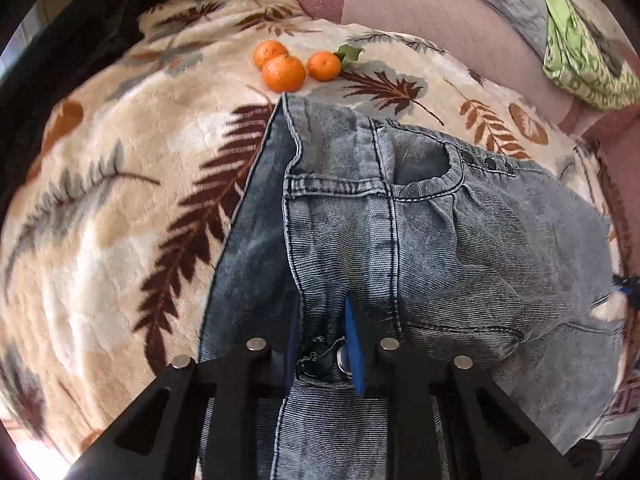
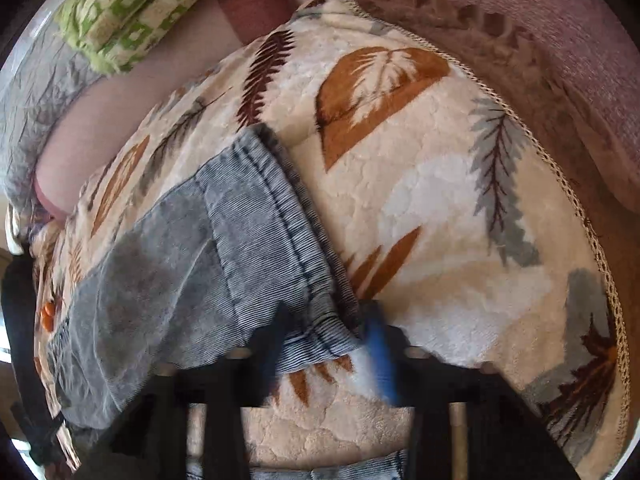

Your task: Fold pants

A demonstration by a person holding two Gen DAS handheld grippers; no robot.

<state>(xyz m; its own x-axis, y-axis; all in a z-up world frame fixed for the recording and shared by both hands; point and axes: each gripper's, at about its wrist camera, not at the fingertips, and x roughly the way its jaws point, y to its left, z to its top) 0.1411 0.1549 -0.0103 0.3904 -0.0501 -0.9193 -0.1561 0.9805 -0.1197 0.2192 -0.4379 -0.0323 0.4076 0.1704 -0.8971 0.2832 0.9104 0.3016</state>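
Observation:
Grey-blue jeans (image 1: pixel 400 220) lie on a leaf-patterned blanket (image 1: pixel 120 200). In the left wrist view the waistband runs toward me, with a pocket and rivets to the right. My left gripper (image 1: pixel 322 344) is shut on the waistband by the metal button (image 1: pixel 344 360); one blue pad shows and the other finger is partly hidden by denim. In the right wrist view, a leg of the jeans (image 2: pixel 200 248) ends in a stitched hem (image 2: pixel 304 280). My right gripper (image 2: pixel 328 344), blurred, is shut on the hem's near corner, just above the blanket (image 2: pixel 420 200).
Three mandarins (image 1: pixel 284 72) lie on the blanket just beyond the waistband's far end. A green patterned cloth (image 1: pixel 580 60) rests on the pink sofa back (image 1: pixel 420 8) and shows again (image 2: pixel 128 12) at top left. A black garment (image 1: pixel 60 40) lies at the left. The blanket's stitched edge (image 2: pixel 560 168) curves right.

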